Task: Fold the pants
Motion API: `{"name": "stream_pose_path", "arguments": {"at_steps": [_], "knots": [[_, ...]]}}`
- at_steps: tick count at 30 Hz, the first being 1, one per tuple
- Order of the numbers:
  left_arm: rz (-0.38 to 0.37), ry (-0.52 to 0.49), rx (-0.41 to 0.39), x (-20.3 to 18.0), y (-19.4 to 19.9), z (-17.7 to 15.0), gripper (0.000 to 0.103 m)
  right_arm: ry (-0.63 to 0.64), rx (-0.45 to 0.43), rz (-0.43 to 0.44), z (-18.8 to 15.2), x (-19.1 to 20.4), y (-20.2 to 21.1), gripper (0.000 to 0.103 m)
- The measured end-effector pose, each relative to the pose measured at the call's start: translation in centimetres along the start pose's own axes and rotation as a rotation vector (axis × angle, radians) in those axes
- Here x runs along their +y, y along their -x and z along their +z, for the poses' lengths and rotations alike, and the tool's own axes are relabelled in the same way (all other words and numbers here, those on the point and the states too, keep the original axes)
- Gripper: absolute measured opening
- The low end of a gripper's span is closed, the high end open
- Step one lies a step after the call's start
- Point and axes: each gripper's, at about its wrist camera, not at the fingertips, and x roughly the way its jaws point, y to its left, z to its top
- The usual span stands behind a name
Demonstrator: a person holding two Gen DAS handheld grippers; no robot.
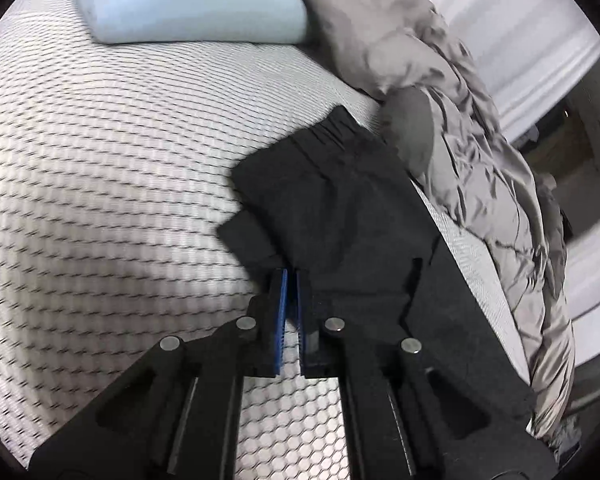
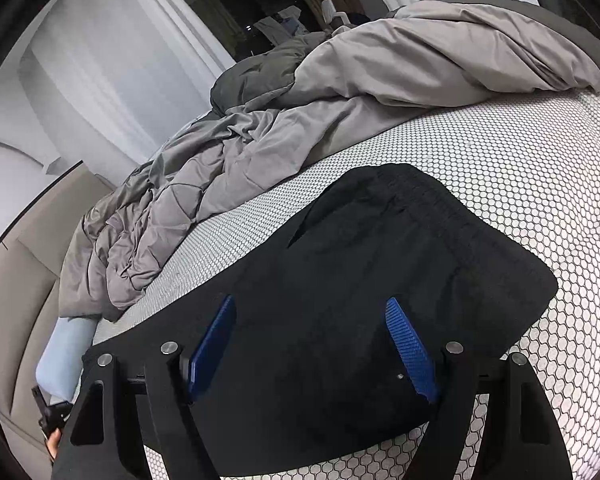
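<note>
Left wrist view: your left gripper [image 1: 291,276] has its two blue pads pressed together. The tips sit right at the near edge of the black pants [image 1: 340,208]. You cannot tell if a bit of cloth is pinched between them, since the pads look closed with almost no gap. The pants lie on the bed [image 1: 100,160], which has a white cover with a small honeycomb pattern. The stretchy waistband is at the far end, pointing away from you. A flap of the pants sticks out to the left. A light blue pillow [image 1: 188,4] sits at the top of the bed, well apart from the pants. A crumpled gray blanket [image 1: 472,152] is bunched along the right side, just beside the pants.

In the right wrist view, your right gripper [image 2: 312,346] is spread wide. Its blue pads [image 2: 410,350] hang over the pants [image 2: 380,264] and do not pinch them. The pants lie flat under the gripper, with the waistband at the far end. The gray blanket [image 2: 300,120] is piled up behind, near the pants. The bed cover [image 2: 540,184] shows to the right.
</note>
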Motion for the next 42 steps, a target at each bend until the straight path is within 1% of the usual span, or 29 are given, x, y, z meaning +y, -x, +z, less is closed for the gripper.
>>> {"name": "stream_pose_path", "arguments": {"at_steps": [1,2,3,4,5,6,8,11,13,15,16,18,19,20,21,22,23,24,26,28,29,30,31,33,35,37,39,41,42], "knots": [[0.005,0.021,0.009,0.5,0.2,0.0,0.006,-0.003,-0.003,0.003,0.0,-0.1,0.2,0.079],[-0.004,0.054,0.028,1.2,0.2,-0.1,0.024,-0.006,-0.007,0.007,0.0,-0.1,0.3,0.079],[-0.022,0.083,0.038,1.7,0.1,-0.2,0.04,-0.008,-0.01,0.012,0.0,0.0,0.5,0.079],[-0.07,0.132,0.049,2.4,0.0,-0.3,0.042,-0.009,-0.012,0.015,0.0,0.0,0.6,0.079],[-0.096,0.156,0.062,2.8,-0.2,-0.4,0.042,-0.01,-0.013,0.017,0.0,0.1,0.6,0.079],[-0.107,0.164,0.071,3.0,-0.2,-0.4,0.042,-0.01,-0.011,0.02,0.0,0.1,0.7,0.079],[-0.108,0.158,0.055,2.9,0.2,-0.4,0.042,-0.012,-0.009,0.019,0.0,0.2,0.6,0.079],[-0.124,0.153,0.055,2.1,-0.3,-0.5,0.048,-0.014,-0.004,0.022,0.0,0.2,0.5,0.079],[-0.149,0.167,0.049,1.8,-0.9,-0.4,0.048,-0.013,-0.001,0.021,0.0,0.3,0.4,0.079],[-0.115,0.167,0.056,1.3,-2.4,0.1,0.048,-0.012,0.006,0.02,-0.1,0.4,0.3,0.079],[-0.111,0.191,0.051,1.5,-3.0,0.3,0.048,-0.011,0.009,0.021,-0.1,0.4,0.1,0.079],[-0.108,0.226,0.021,1.3,-3.4,0.6,0.048,-0.004,0.02,0.019,-0.3,0.5,-0.1,0.079],[-0.105,0.212,0.003,1.0,-3.3,0.8,0.042,0.003,0.024,0.013,-0.4,0.6,-0.2,0.079],[-0.101,0.175,-0.024,0.5,-3.0,1.0,0.019,0.009,0.024,0.005,-0.4,0.6,-0.2,0.079],[-0.101,0.144,-0.038,0.1,-2.7,1.2,0.006,0.014,0.025,-0.003,-0.5,0.6,-0.2,0.079],[-0.106,0.11,-0.06,-0.3,-2.1,1.4,0.006,0.019,0.027,-0.006,-0.6,0.6,-0.3,0.079],[-0.112,0.098,-0.074,-0.6,-1.8,1.5,0.004,0.022,0.027,-0.009,-0.6,0.6,-0.3,0.079],[-0.123,0.081,-0.09,-0.8,-1.2,1.7,0.004,0.023,0.027,-0.011,-0.6,0.5,-0.3,0.079],[-0.103,0.052,-0.103,-0.8,-0.6,2.0,0.004,0.025,0.027,-0.016,-0.6,0.4,-0.3,0.079],[-0.011,0.044,-0.071,-0.2,-1.6,2.2,0.004,0.022,0.028,-0.019,-0.6,0.2,-0.3,0.079],[0.016,0.069,-0.038,0.5,-2.3,2.1,0.006,0.021,0.03,-0.019,-0.6,0.2,-0.3,0.079],[0.012,0.103,-0.019,1.0,-2.4,1.9,0.009,0.02,0.03,-0.019,-0.6,0.2,-0.3,0.079],[0.0,0.126,-0.019,1.3,-2.2,1.9,0.01,0.022,0.03,-0.019,-0.5,0.2,-0.3,0.079],[0.002,0.144,-0.04,1.5,-1.0,1.9,0.019,0.02,0.023,-0.015,-0.5,0.2,-0.2,0.079],[0.001,0.124,-0.093,1.1,0.8,1.8,0.02,0.019,0.019,-0.01,-0.5,0.2,-0.1,0.079],[-0.029,0.097,-0.116,0.5,2.1,1.7,0.02,0.017,0.015,-0.007,-0.5,0.1,0.1,0.079],[-0.061,0.074,-0.126,-0.3,2.7,1.5,0.02,0.014,0.015,-0.007,-0.5,0.1,0.1,0.079],[-0.053,0.03,-0.119,-1.0,2.5,1.4,0.02,0.011,0.017,-0.007,-0.6,0.1,0.1,0.079],[-0.044,0.018,-0.1,-1.2,2.1,1.2,0.02,0.01,0.018,-0.006,-0.6,0.1,0.1,0.079]]}}
